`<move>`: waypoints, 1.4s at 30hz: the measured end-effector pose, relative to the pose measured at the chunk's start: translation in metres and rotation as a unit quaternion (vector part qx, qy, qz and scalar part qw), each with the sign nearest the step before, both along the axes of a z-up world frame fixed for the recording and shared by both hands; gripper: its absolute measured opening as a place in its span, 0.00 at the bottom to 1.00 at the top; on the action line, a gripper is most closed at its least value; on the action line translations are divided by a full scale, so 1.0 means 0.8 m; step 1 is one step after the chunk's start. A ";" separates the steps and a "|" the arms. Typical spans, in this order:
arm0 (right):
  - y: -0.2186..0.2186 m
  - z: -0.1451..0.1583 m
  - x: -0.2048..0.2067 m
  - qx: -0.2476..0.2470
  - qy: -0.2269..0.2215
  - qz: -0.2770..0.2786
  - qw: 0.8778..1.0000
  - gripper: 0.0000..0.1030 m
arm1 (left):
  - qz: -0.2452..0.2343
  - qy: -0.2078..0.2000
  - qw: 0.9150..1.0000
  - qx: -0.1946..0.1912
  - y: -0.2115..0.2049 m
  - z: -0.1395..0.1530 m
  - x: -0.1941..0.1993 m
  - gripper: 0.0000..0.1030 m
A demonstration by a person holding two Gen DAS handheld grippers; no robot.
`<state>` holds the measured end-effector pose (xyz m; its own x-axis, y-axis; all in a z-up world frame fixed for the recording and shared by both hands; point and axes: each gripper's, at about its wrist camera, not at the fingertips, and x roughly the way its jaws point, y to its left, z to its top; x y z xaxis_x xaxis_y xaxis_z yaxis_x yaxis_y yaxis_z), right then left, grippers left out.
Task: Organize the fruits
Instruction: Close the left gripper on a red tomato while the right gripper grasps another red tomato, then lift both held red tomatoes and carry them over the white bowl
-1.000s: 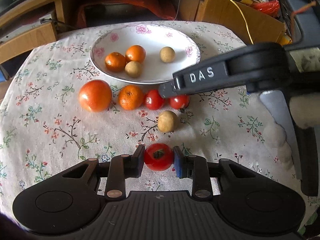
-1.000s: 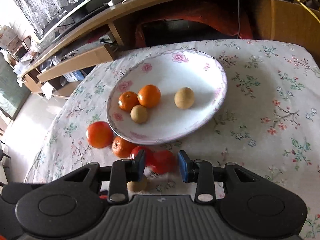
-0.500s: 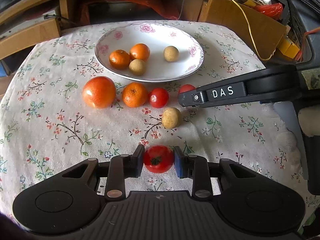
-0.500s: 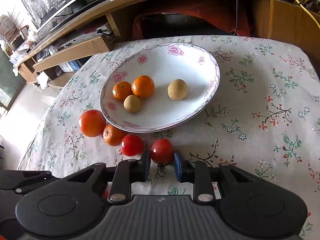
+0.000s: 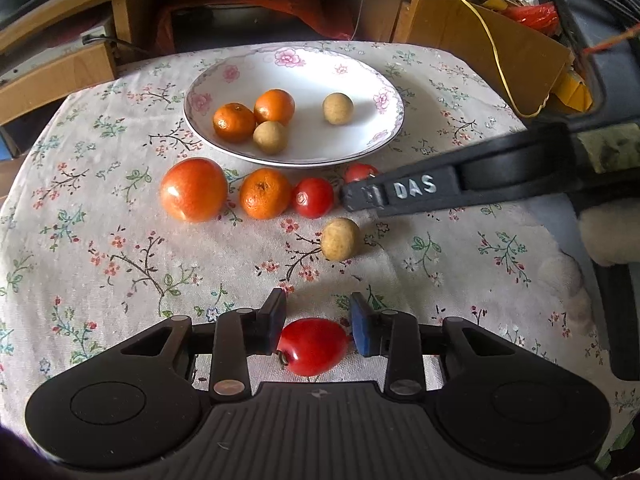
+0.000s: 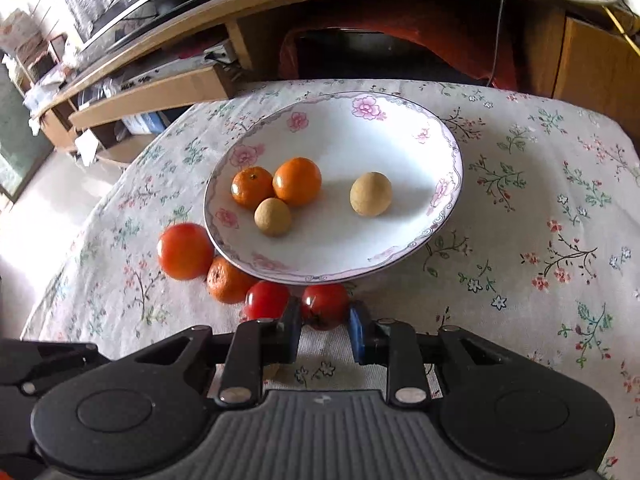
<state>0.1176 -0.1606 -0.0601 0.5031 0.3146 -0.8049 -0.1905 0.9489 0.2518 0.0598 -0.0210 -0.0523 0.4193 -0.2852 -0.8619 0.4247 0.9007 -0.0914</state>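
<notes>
At the bottom centre of the left wrist view, our left gripper (image 5: 316, 320) clamps a red tomato (image 5: 312, 346): both pads press its sides, and it sits low between the fingers, close to the gripper body. Just above it in the frame a tan round fruit (image 5: 340, 239) lies loose on the floral tablecloth (image 5: 100, 264). Higher still, a row runs across the middle of the frame: a large orange-red fruit (image 5: 194, 189) at the left, a mandarin (image 5: 265, 193) beside it, then a small tomato (image 5: 313, 197) touching the mandarin.

Our right gripper (image 5: 360, 196) reaches in from the right edge of that view, its tip just right of the small tomato, partly hiding a second tomato (image 5: 360, 171) behind it. In the right wrist view, at lower centre, that right gripper (image 6: 325, 322) has its pads closed against the second tomato (image 6: 325, 305), which sits at the fingertips, just below the near rim of the plate (image 6: 404, 258).

The white flowered plate fills the upper middle of both views and holds two mandarins (image 6: 276, 184) at its left, one tan fruit touching them below, and another tan fruit apart at the right.
</notes>
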 end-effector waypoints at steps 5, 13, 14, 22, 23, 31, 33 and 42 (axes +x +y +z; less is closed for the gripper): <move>-0.010 0.008 -0.025 -0.013 -0.001 0.000 1.000 0.23 | 0.009 0.002 1.000 -0.001 0.005 0.004 -0.006 0.41; -0.028 0.032 -0.078 -0.015 -0.005 -0.012 1.000 0.23 | 0.008 0.001 1.000 0.001 0.005 0.006 -0.010 0.46; -0.029 0.034 -0.085 -0.016 -0.006 -0.012 1.000 0.24 | 0.007 0.000 1.000 0.005 0.004 0.004 -0.011 0.46; -0.032 0.051 -0.119 -0.011 -0.015 -0.024 1.000 0.24 | 0.008 -0.009 1.000 0.016 0.007 0.005 -0.022 0.48; -0.032 0.052 -0.120 -0.009 -0.016 -0.024 1.000 0.24 | 0.009 -0.009 1.000 0.016 0.007 0.005 -0.023 0.49; -0.022 0.051 -0.118 -0.011 -0.017 -0.012 1.000 0.24 | 0.008 -0.019 0.999 0.039 0.000 0.005 -0.024 0.40; -0.023 0.050 -0.119 -0.011 -0.015 -0.011 1.000 0.24 | 0.009 -0.016 0.999 0.042 0.000 0.006 -0.023 0.39; -0.011 0.062 -0.126 -0.020 -0.030 -0.010 0.999 0.24 | 0.022 -0.021 0.999 0.032 0.004 0.020 -0.035 0.38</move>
<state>0.0171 -0.1695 -0.0102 0.5563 0.2715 -0.7854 -0.1849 0.9619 0.2016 0.0319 -0.0176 -0.0360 0.4655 -0.2111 -0.8595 0.3874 0.9217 -0.0165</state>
